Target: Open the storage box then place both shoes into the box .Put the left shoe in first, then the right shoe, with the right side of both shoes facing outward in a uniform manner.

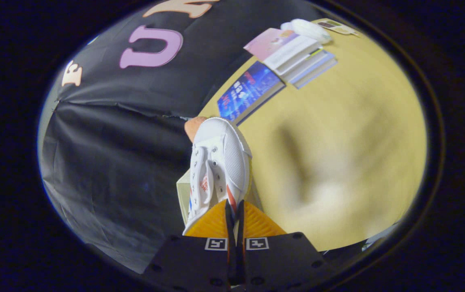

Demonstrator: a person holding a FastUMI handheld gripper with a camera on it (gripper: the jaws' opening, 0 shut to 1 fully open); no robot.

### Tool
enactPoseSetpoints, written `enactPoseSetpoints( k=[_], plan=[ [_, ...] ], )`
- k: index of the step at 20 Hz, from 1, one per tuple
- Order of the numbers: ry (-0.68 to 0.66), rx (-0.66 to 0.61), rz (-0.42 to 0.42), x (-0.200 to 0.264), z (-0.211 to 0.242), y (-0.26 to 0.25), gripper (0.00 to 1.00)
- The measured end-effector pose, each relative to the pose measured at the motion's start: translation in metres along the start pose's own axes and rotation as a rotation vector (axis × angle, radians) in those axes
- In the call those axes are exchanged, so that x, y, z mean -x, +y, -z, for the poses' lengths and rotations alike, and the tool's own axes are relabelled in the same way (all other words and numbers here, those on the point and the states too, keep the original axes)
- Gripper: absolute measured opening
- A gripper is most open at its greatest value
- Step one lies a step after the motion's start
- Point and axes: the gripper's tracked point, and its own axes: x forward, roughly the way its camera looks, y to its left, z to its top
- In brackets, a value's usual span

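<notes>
Clenched on the heel edge of a white shoe (218,166), the claw (235,213) holds it lifted, toe pointing ahead. Beyond it, books (293,54) lie on the yellow surface (350,162).

Black gripper (234,211) body — 2 square markers, screws

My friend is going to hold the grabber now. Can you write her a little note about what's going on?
Gripper: jaws shut on the white shoe, pinching its side edge; the shoe is lifted, toe pointing away.
Around it: a pale box-like edge shows just behind the shoe; can't tell if it's the storage box. Books lie far off on the yellow table.
Done: one shoe picked up.
Left: set this shoe in the box, right side outward. Where the other shoe is, I can't say.
</notes>
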Motion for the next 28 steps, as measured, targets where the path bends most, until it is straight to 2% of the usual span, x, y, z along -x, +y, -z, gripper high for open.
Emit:
enactPoseSetpoints(
  k=[3,6,9,13,15,19,20,23,28],
  plan=[
    [0.047,0.052,-0.039,-0.027,0.025,0.046,0.02],
    [0.096,0.110,-0.032,-0.072,0.034,0.047,0.03],
    [0.124,0.164,0.026,-0.086,0.044,0.052,0.02],
    [0.096,0.265,0.160,-0.101,0.053,0.033,0.03],
    [0.086,0.289,0.202,-0.102,0.056,0.025,0.03],
    [0.075,0.272,0.201,-0.111,0.053,0.027,0.04],
    [0.073,0.266,0.177,-0.111,0.053,0.033,0.12],
    [0.034,0.254,0.171,-0.106,0.040,0.035,0.19],
    [0.025,0.263,0.173,-0.098,0.028,0.029,0.18]
  ],
)
